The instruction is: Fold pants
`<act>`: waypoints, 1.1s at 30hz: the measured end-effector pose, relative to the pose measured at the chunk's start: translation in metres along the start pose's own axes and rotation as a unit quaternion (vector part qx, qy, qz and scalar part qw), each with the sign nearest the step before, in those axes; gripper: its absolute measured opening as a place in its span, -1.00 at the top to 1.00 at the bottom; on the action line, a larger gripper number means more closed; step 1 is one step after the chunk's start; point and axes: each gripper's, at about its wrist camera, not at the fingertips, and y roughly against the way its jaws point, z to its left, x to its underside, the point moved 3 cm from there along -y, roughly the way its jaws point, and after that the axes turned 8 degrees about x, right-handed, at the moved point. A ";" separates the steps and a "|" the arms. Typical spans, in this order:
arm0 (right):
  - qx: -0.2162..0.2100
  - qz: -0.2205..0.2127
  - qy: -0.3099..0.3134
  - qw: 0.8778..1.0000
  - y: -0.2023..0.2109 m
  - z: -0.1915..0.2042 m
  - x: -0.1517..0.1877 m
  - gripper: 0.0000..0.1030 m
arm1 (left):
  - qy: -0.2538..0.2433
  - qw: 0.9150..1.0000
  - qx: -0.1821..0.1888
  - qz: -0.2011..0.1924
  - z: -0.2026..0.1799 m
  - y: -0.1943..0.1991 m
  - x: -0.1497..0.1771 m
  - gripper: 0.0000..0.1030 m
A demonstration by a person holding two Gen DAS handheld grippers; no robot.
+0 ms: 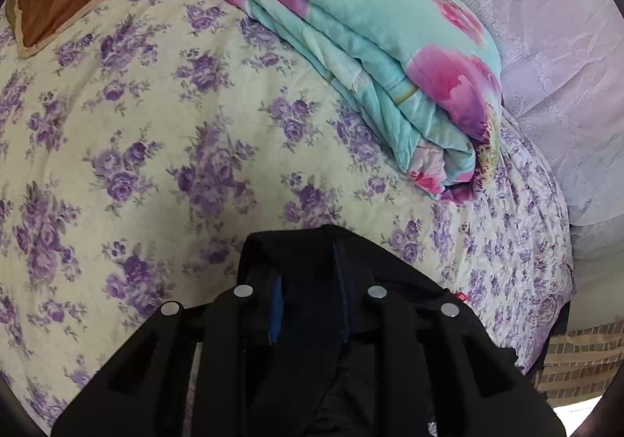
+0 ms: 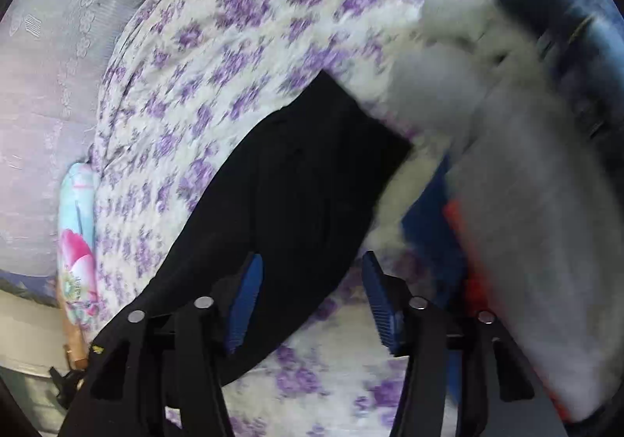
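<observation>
Through my left wrist camera, my left gripper (image 1: 310, 296) is clenched on a bunch of the black pants (image 1: 312, 265), the cloth gathered between the blue pads and draped over the fingers at the near edge of the view. Beyond it the floral bedsheet (image 1: 156, 125) spreads out bare, and a folded turquoise quilt (image 1: 370, 47) lies far and to the right, well apart from my work. I judge this hand is carrying one end of the garment over the bed.

Through my right wrist camera, my right gripper (image 2: 310, 300) stands released, its blue pads apart with nothing pinched; the edge of the pants (image 2: 304, 183) runs between them but they do not press on it. The garment lies as a long dark strip on the sheet (image 2: 234, 27), running from near left to a squared end farther off. At the right, blurred, my other arm in a grey sleeve (image 2: 526, 222) reaches in.

I take the step to be a fold in progress. Next, I think, my right gripper must close on the near edge of the pants, so both ends travel together and stay aligned.
</observation>
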 end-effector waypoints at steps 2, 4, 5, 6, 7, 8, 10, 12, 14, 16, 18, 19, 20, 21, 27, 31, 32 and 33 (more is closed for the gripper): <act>0.003 0.017 0.000 1.000 -0.012 0.004 0.005 0.12 | 0.004 1.000 -0.020 -0.008 0.009 0.002 -0.010 0.59; 0.002 0.013 -0.016 1.000 -0.017 0.001 0.006 0.31 | 0.009 1.000 -0.019 0.009 0.018 -0.002 -0.014 0.55; -0.009 0.009 -0.033 0.999 -0.017 -0.003 0.006 0.35 | 0.013 1.000 -0.016 0.023 0.022 -0.005 -0.013 0.44; -0.017 0.007 -0.044 0.999 -0.016 -0.005 0.007 0.35 | 0.019 0.999 -0.022 0.036 0.027 -0.004 -0.008 0.15; -0.024 0.005 -0.052 0.998 -0.014 -0.007 0.008 0.36 | 0.020 0.999 -0.022 0.043 0.031 0.000 -0.002 -0.02; -0.026 0.003 -0.053 0.998 -0.011 -0.008 0.010 0.35 | 0.018 0.999 -0.013 0.047 0.035 0.007 0.005 -0.32; -0.021 -0.001 -0.045 0.999 0.002 -0.008 0.017 0.28 | 0.006 0.999 0.001 0.050 0.044 0.029 0.025 -0.53; -0.019 -0.009 -0.028 0.999 0.021 -0.007 0.027 0.17 | 0.009 0.998 0.007 0.054 0.059 0.048 0.048 -0.58; -0.022 -0.019 -0.015 0.999 0.042 -0.008 0.043 0.14 | 0.023 0.997 0.018 0.066 0.078 0.064 0.077 -0.58; -0.030 -0.026 -0.012 0.999 0.064 -0.011 0.065 0.13 | 0.041 0.996 0.037 0.071 0.093 0.073 0.106 -0.58; -0.037 -0.028 -0.015 0.999 0.083 -0.016 0.086 0.13 | 0.055 0.994 0.067 0.074 0.100 0.074 0.129 -0.56; -0.040 -0.030 -0.016 0.999 0.092 -0.018 0.098 0.12 | 0.062 0.991 0.084 0.078 0.100 0.072 0.142 -0.56; -0.044 -0.031 -0.017 0.998 0.100 -0.020 0.109 0.11 | 0.063 0.990 0.099 0.084 0.098 0.068 0.153 -0.53; -0.045 -0.033 -0.016 0.998 0.107 -0.022 0.119 0.11 | 0.062 0.988 0.110 0.091 0.094 0.061 0.165 -0.48; -0.048 -0.049 -0.022 0.997 0.135 -0.040 0.173 0.11 | 0.066 0.984 0.147 0.074 0.071 0.027 0.183 -0.41; -0.045 -0.051 -0.044 0.997 0.140 -0.062 0.202 0.11 | 0.087 0.984 0.152 0.033 0.068 0.020 0.177 -0.10; -0.043 -0.053 -0.050 0.996 0.141 -0.069 0.207 0.11 | 0.094 0.984 0.149 0.024 0.069 0.023 0.177 0.13; -0.040 -0.056 -0.060 0.996 0.143 -0.079 0.214 0.11 | 0.101 0.983 0.152 0.017 0.070 0.027 0.178 0.43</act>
